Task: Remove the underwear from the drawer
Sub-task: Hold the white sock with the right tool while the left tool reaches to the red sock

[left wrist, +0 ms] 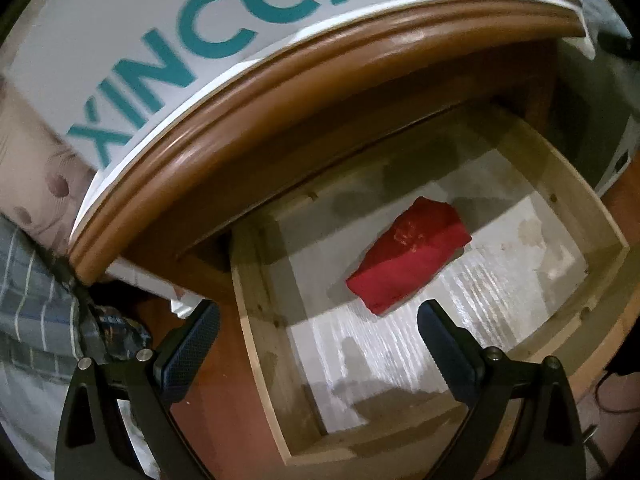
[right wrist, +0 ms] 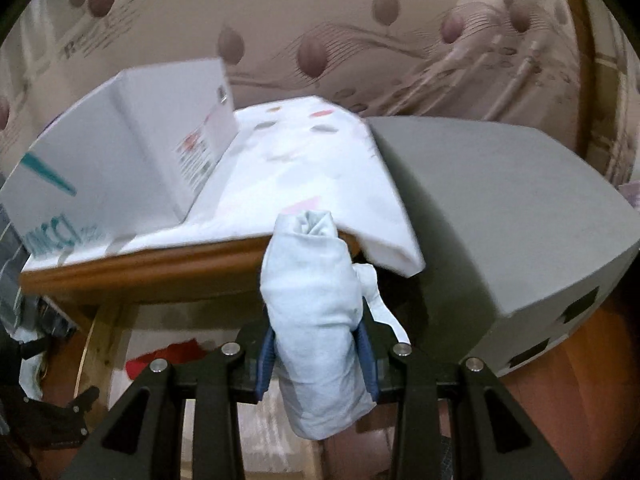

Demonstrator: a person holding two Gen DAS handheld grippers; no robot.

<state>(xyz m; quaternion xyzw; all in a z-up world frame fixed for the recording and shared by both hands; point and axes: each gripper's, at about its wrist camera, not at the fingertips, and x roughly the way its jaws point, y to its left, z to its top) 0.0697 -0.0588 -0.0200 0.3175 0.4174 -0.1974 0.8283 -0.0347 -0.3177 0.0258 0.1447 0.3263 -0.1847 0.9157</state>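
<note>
Right wrist view: right tongs (right wrist: 318, 356) clamp a rolled pale-blue cloth bundle (right wrist: 316, 320); lift it clear. Left tongs (left wrist: 318, 340), spread wide, should descend squarely over the folded red underwear (left wrist: 408, 256) mid-drawer.

Both views are dim and warm, ringed by black fisheye corners that bow straight edges. Ahead of the left claw, glare streaks the pale wooden drawer's floor (left wrist: 400, 344), crossed by soft shadows. Motion blur smears the teal-lettered white shoe box (left wrist: 160, 40) above; ahead of the right claw the beige leaf-patterned wall (right wrist: 340, 40) is soft.
</note>
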